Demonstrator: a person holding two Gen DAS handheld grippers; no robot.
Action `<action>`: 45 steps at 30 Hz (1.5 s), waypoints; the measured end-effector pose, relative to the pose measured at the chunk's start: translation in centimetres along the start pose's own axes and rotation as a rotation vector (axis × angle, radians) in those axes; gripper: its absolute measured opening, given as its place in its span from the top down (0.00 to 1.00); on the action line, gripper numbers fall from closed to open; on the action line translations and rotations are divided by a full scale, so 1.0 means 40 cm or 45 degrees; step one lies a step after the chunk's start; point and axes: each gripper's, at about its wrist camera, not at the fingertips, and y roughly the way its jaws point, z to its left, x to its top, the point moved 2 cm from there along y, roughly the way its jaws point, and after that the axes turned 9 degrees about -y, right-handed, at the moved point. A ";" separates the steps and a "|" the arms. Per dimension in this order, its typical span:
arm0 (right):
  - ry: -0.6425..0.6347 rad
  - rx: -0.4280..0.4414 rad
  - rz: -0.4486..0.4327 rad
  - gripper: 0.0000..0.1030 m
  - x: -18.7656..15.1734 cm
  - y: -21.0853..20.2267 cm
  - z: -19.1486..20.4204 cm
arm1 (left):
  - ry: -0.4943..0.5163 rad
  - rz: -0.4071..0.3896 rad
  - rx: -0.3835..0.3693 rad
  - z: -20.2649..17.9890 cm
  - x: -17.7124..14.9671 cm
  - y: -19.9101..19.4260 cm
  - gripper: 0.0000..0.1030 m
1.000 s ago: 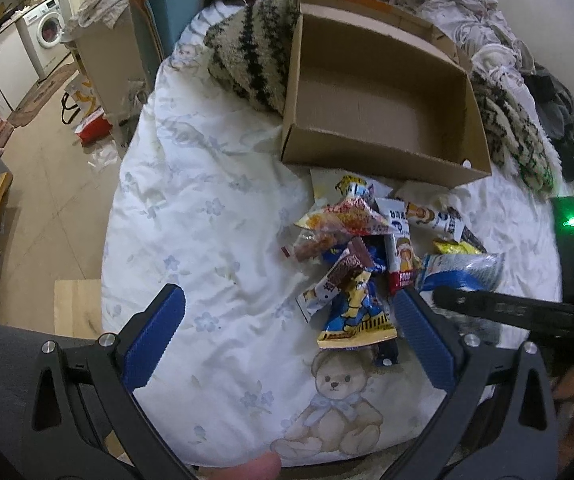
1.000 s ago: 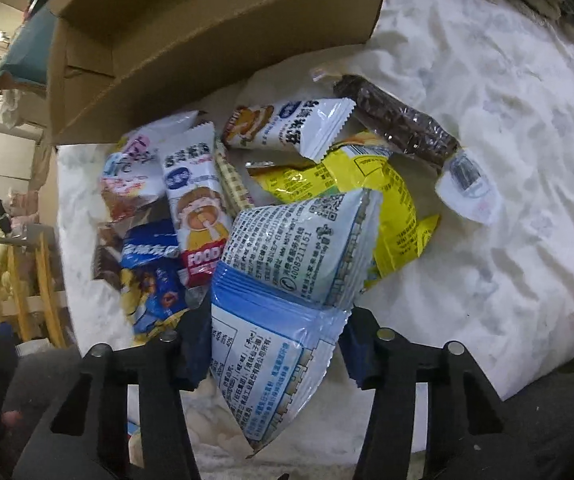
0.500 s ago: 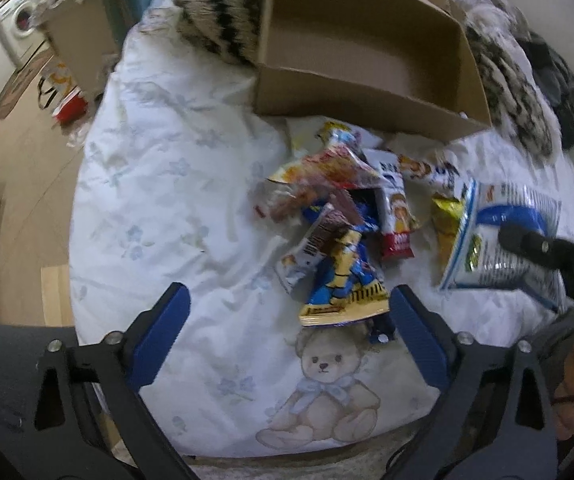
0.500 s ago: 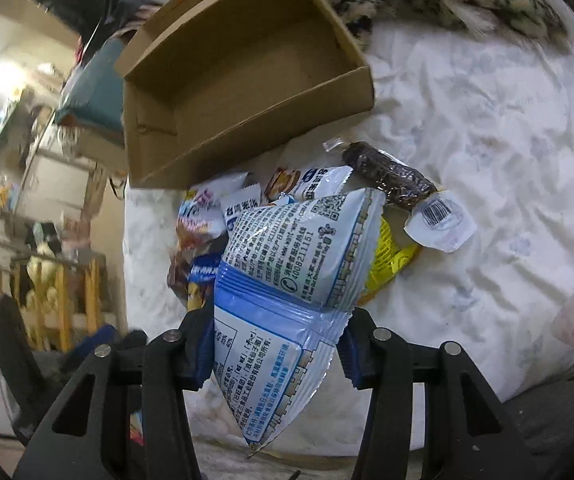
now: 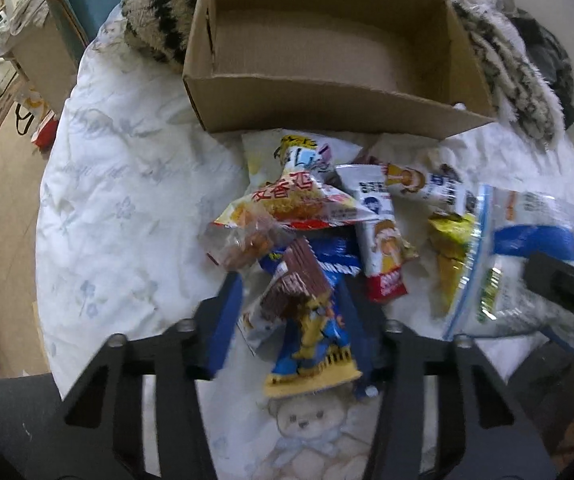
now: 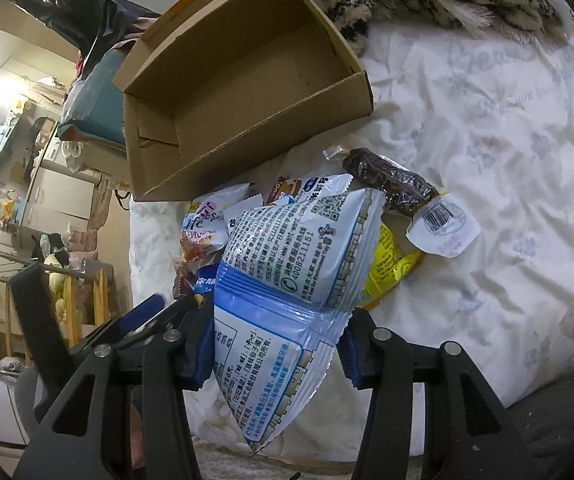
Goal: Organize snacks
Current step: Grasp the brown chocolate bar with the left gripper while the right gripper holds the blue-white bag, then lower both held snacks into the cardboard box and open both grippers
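Left hand-held gripper (image 5: 291,316) lower, jaws just closing around blue-and-yellow packet (image 5: 315,344).

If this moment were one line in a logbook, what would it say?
right gripper: shut on blue-white bag, lifted | left gripper: jaws just closing around blue-yellow packet | box: empty

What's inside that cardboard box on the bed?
The cardboard box shows only its bare brown floor and walls; no snack lies in the visible part. In the left wrist view its near wall hides a strip of floor, but the right wrist view shows that bare too.
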 end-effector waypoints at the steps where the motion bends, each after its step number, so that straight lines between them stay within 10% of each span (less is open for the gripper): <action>1: -0.009 -0.008 -0.004 0.50 0.001 -0.001 0.002 | -0.006 -0.002 -0.004 0.003 0.004 0.009 0.66; 5: -0.028 -0.026 -0.008 0.50 -0.002 -0.002 0.006 | -0.074 -0.027 -0.044 0.027 0.010 0.007 0.83; 23: -0.104 0.054 -0.080 0.50 0.013 -0.042 0.042 | -0.160 -0.184 -0.112 0.063 0.028 -0.231 0.84; 33: -0.250 0.080 -0.208 0.50 0.191 -0.084 0.103 | -0.124 -0.286 -0.149 0.027 0.247 -0.295 0.84; 45: -0.257 0.043 -0.168 0.50 0.409 0.049 0.069 | -0.083 -0.284 -0.100 -0.025 0.376 -0.142 0.84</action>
